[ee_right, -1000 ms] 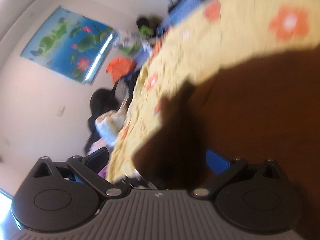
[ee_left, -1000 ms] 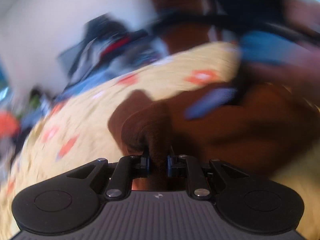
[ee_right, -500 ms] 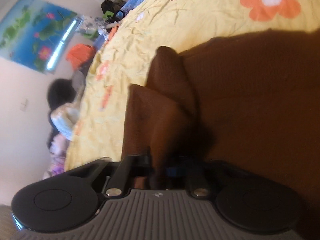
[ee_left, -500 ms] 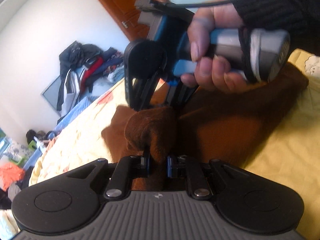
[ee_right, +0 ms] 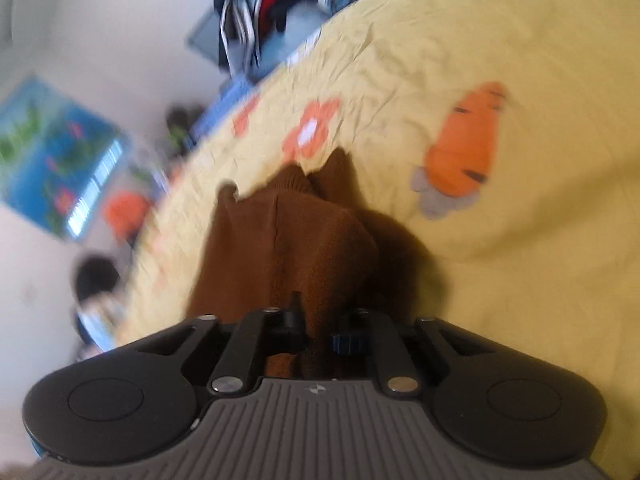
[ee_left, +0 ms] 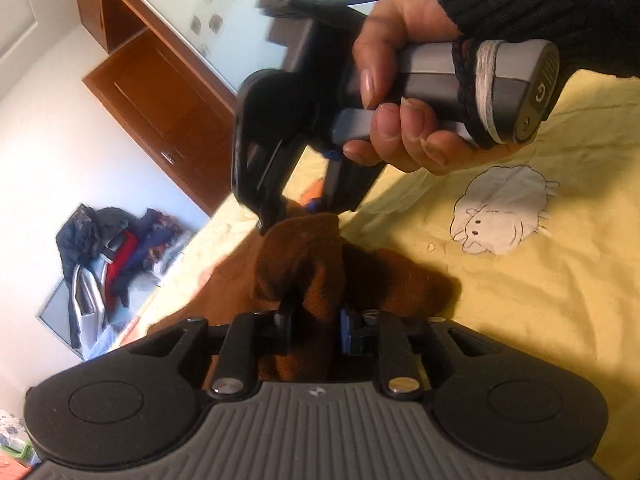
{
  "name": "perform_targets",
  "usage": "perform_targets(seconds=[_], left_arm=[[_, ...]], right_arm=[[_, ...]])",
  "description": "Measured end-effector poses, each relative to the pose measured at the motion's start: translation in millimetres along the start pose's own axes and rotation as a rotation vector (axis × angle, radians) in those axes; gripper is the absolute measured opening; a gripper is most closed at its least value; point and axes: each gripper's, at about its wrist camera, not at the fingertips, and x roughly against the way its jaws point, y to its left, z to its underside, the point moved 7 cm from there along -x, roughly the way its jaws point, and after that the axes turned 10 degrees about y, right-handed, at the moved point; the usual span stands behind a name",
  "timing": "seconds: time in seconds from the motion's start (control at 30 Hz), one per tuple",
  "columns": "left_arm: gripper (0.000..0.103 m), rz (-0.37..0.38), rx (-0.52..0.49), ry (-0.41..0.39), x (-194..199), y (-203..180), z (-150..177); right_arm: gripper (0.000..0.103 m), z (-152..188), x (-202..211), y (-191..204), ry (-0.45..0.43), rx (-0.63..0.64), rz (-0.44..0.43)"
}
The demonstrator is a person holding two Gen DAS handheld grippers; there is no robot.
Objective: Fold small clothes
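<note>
On the yellow bed sheet printed with orange flowers and a white sheep (ee_left: 560, 280), our left claw (ee_left: 316, 320) has a bunch of the brown fleecy garment (ee_left: 312, 256) between its jaws, which are opening. Just beyond it, our right claw (ee_right: 320, 330) is likewise easing open around brown cloth beside the orange carrot print (ee_right: 464, 152). We should probably let both corners settle flat on the bed, aligned, before withdrawing.
</note>
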Motion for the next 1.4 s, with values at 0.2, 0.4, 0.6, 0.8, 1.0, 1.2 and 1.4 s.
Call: perform_targets(seconds=[0.2,0.4,0.6,0.8,1.0,1.2,1.4], left_arm=[[0.103,0.120,0.228,-0.088,45,60,31],[0.102,0.184,0.604,0.108,5,138,80],[0.102,0.572,1.136,0.207,-81,190,99],[0.017,0.669,1.261,0.325,-150,192,89],[0.011,0.545,1.151,0.213,-129,245,87],[0.016,0.297,1.031,0.237,-113,300,108],[0.035,0.097,0.827,0.265,-60,283,142]], right_arm=[[0.076,-5,17,14,-0.100,0.034,-0.031],[0.076,-19,-7,-2,-0.060,0.055,0.132],[0.079,-23,-18,-6,-0.051,-0.009,0.038],[0.034,-15,-26,-2,-0.003,0.000,0.069],[0.031,-13,-36,25,-0.010,0.080,0.072],[0.031,-29,-76,75,-0.022,0.126,-0.042],[0.063,-25,-86,78,-0.059,0.071,0.068]])
